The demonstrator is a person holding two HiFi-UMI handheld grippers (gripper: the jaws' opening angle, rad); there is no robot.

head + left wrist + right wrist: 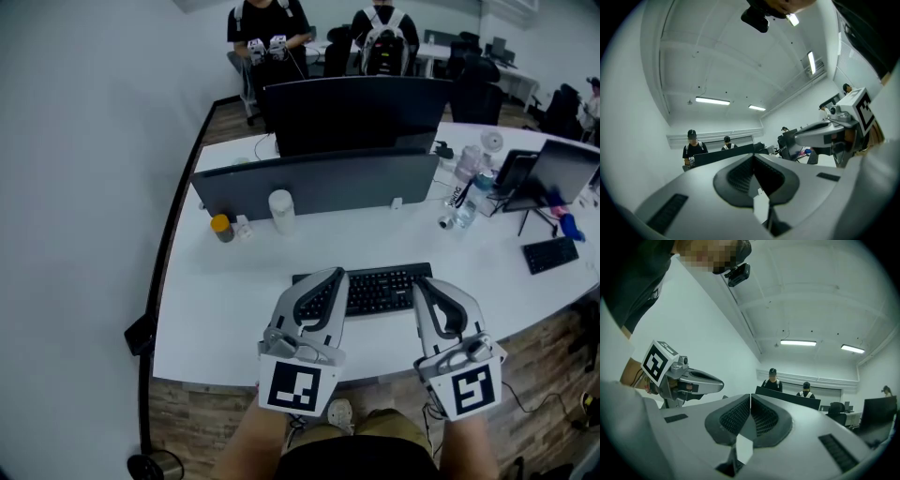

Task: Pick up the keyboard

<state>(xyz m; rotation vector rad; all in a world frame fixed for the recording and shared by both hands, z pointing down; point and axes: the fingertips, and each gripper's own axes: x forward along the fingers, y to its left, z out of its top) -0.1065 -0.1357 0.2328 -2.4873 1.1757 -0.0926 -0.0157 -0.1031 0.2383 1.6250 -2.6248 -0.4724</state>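
Jaws of both grippers are seen pressed fully together, with nothing held between them. The left gripper (pixel 330 276) and the right gripper (pixel 421 282) are held side by side above the near edge of a white surface (pixel 234 300). The black keyboard (pixel 380 289) is laid flat on the surface, stretched between the two pairs of jaws. Its left end is overlapped by the left jaws and its right end is met by the right jaws, though contact cannot be judged. Beyond the jaws, a grey divider panel (pixel 319 183) and a dark monitor (pixel 356 112) are stood. Ahead and to the left of the left jaws, a white cup (pixel 281 211) and a small orange-lidded jar (pixel 221 227) are placed.
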